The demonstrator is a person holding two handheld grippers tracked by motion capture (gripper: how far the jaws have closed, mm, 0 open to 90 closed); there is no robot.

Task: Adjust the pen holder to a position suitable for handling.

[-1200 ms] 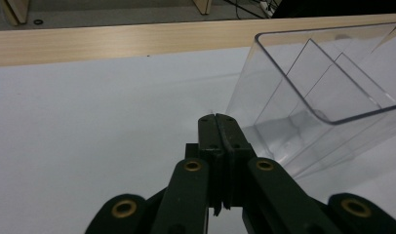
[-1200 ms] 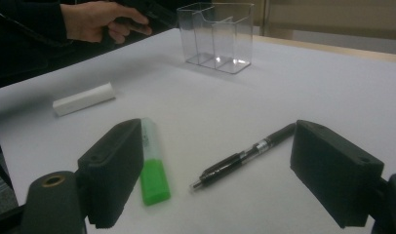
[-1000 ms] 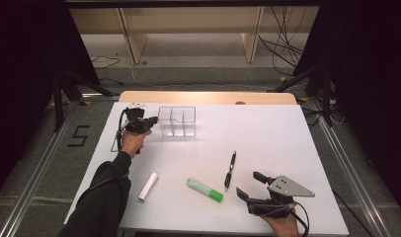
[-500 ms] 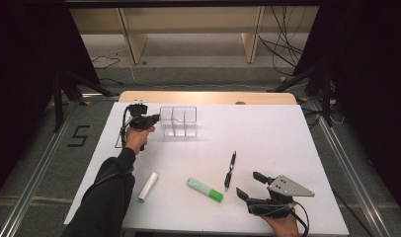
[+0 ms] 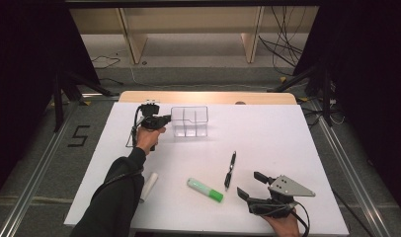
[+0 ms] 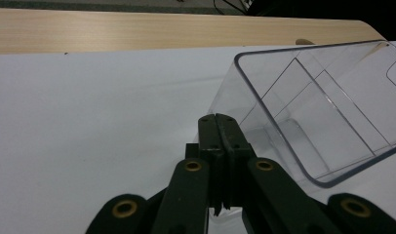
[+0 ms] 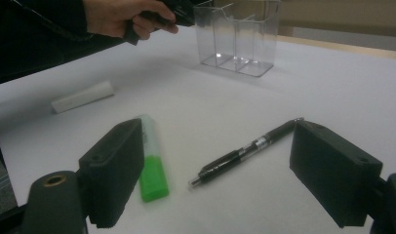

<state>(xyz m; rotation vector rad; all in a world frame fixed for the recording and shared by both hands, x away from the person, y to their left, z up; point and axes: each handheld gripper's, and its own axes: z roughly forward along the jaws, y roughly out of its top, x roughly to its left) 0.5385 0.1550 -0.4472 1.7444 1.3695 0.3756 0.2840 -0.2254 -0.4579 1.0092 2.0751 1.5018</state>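
Note:
A clear plastic organizer [image 5: 189,121] with several compartments stands at the back of the white table [image 5: 287,133]. My left gripper [image 5: 165,119] is shut with nothing in it, its tip right beside the organizer's left wall. In the left gripper view the closed gripper [image 6: 218,119] points at the base of that organizer [image 6: 323,107]. My right gripper [image 5: 249,183] rests open near the front edge. In the right gripper view a black pen [image 7: 245,151] and a green highlighter [image 7: 152,161] lie just beyond the open right gripper [image 7: 223,165].
A white cylinder [image 5: 149,186] lies at the front left beside the person's sleeve. The pen [image 5: 230,170] and the highlighter [image 5: 205,190] lie mid-front. A bare wooden strip [image 5: 208,97] runs along the table's far edge. Dark curtains flank both sides.
My left gripper has slid to the right, up against the organizer's left wall. The right gripper, pen, highlighter and cylinder have stayed put.

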